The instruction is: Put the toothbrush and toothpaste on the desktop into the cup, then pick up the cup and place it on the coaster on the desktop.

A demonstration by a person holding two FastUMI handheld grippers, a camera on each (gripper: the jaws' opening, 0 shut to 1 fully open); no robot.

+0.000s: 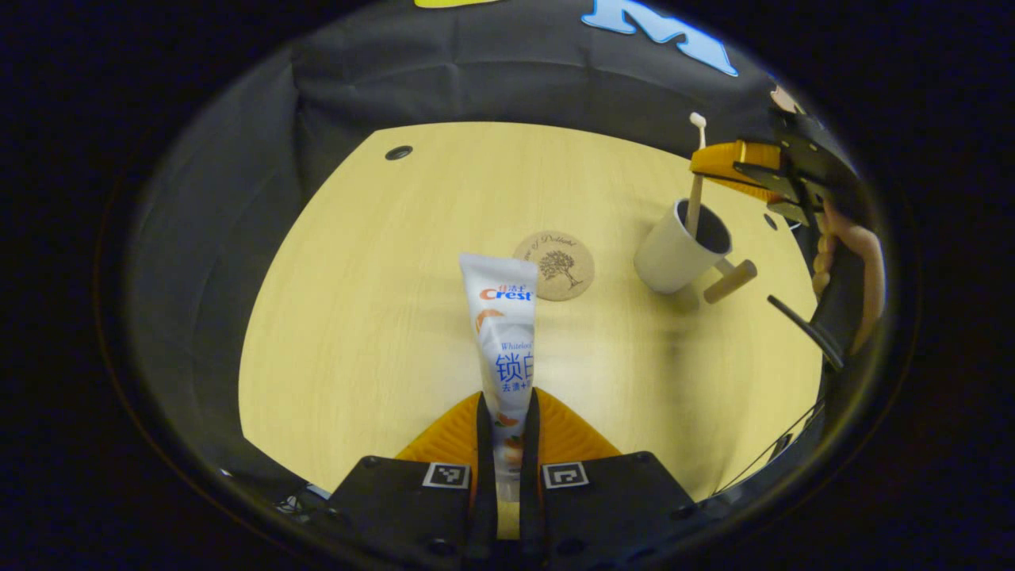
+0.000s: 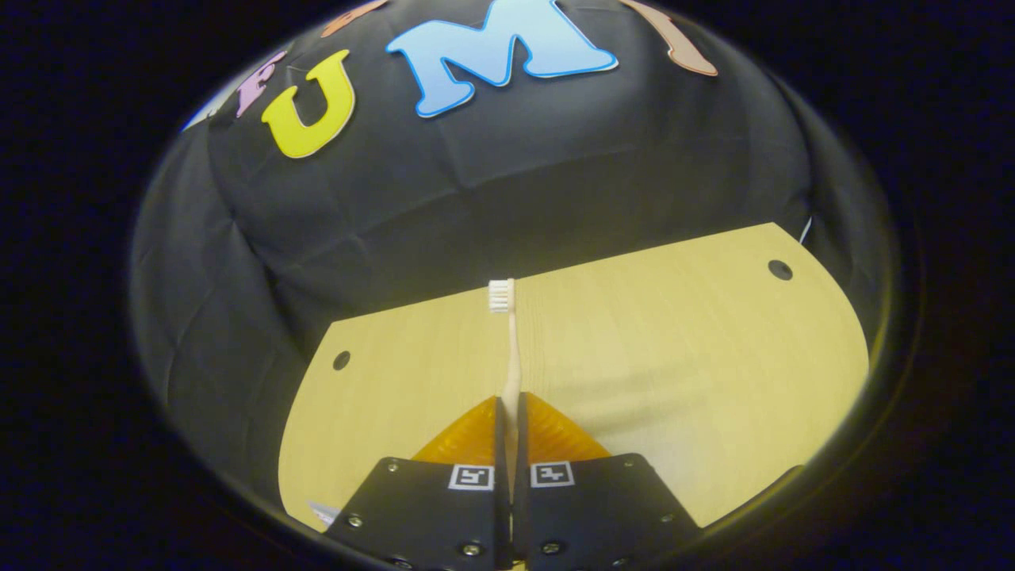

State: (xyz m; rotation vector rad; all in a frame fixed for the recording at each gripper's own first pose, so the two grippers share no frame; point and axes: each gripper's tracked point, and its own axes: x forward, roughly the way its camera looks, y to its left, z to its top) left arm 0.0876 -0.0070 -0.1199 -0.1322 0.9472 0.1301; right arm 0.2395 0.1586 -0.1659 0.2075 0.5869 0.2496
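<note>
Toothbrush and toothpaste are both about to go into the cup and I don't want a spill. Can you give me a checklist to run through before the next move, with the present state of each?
1. Right gripper shut on the toothbrush: ok.
2. Toothbrush lower end inside the cup: ok, bristles up.
3. Left gripper shut on the toothpaste: ok.
4. Cup upright: not ok, it looks tilted.
5. Coaster free of objects: ok.
6. Toothpaste in the cup: not ok, not yet.

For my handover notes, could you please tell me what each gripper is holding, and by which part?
Left gripper: white toothpaste tube, near its cap end. Right gripper: pale toothbrush, by its handle.
</note>
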